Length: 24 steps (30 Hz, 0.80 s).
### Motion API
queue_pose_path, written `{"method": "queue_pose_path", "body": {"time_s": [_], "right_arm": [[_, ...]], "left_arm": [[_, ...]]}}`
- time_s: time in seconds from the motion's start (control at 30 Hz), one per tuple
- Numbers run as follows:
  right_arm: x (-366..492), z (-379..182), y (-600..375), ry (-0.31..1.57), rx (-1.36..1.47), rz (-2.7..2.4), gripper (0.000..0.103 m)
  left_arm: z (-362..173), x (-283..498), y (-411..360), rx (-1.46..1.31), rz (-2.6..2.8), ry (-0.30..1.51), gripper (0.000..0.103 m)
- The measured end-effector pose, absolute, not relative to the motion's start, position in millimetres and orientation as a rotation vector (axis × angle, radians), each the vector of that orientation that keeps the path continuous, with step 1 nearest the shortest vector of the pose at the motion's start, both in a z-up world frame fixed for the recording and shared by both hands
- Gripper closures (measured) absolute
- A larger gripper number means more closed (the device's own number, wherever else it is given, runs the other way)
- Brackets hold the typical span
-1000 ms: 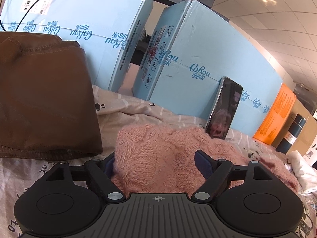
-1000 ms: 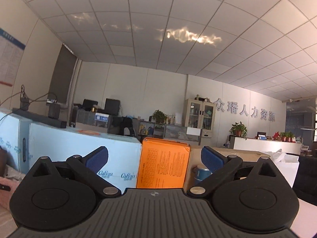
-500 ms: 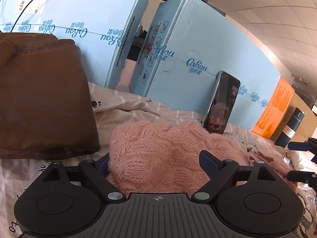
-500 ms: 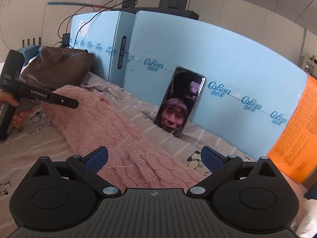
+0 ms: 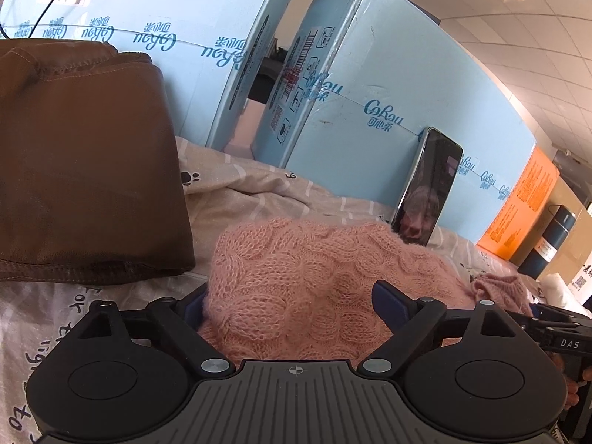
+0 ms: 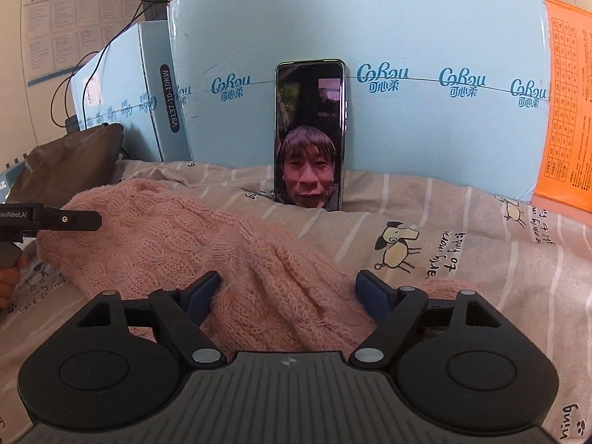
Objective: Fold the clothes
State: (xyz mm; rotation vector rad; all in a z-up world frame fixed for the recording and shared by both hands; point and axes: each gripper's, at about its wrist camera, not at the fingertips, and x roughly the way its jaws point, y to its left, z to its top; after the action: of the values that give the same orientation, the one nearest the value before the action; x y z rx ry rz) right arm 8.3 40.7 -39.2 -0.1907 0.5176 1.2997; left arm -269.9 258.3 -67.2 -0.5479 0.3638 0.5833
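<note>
Pink sweater [image 5: 318, 288] sprawls mid-bed near the back edge, and the right gripper [image 6: 286, 288], aimed at the ceiling a second ago, has swung down, both grippers now splayed over opposite ends, left gripper [image 5: 288, 303] too, looks like a fold's coming.

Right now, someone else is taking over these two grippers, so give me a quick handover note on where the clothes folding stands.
Left gripper: open, jaws either side of one end of the pink knit sweater, nothing clamped.
Right gripper: open, jaws astride the sweater's other end, also not clamped.
The sweater lies loosely bunched across the printed bedsheet, in front of the phone propped against the blue boxes.
The brown garment sits folded on the sheet beside the left gripper; it looks done.
Left to do: close both grippers on the sweater, spread it flat, then fold it.
</note>
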Motion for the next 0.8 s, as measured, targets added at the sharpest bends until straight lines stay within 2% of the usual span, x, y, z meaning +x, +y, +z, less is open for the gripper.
{"method": "queue_pose_path", "body": {"time_s": [0.07,0.17,0.43,0.63,0.67,0.73,0.8], "right_arm": [[15.0,-37.5,33.5,0.533,-0.141,1.286,0.057],[18.1,-32.3,23.9,0.512,-0.109,1.234,0.076],[23.7,-13.2,-23.6,0.384,0.069,1.055,0.078],[50.9,-15.9,-54.4,0.416,0.266,0.854,0.078],[54.7,-15.8,-57.7,0.419,0.295,0.841,0.078],[60.7,-14.2,-63.2,0.417,0.348,0.841,0.078],[66.6,-12.6,-68.7,0.414,0.401,0.84,0.078]], "left_arm": [[-68.2,-269.6,258.7,-0.55,0.585,0.367,0.012],[-68.9,-268.5,258.8,-0.549,0.586,0.371,0.012],[-69.8,-265.9,258.5,-0.544,0.588,0.383,0.012],[-68.9,-265.9,256.8,-0.536,0.591,0.376,0.015],[-68.7,-266.0,256.5,-0.535,0.591,0.374,0.018],[-68.4,-266.6,256.6,-0.537,0.586,0.366,0.043],[-68.2,-267.3,257.1,-0.543,0.575,0.358,0.052]]}}
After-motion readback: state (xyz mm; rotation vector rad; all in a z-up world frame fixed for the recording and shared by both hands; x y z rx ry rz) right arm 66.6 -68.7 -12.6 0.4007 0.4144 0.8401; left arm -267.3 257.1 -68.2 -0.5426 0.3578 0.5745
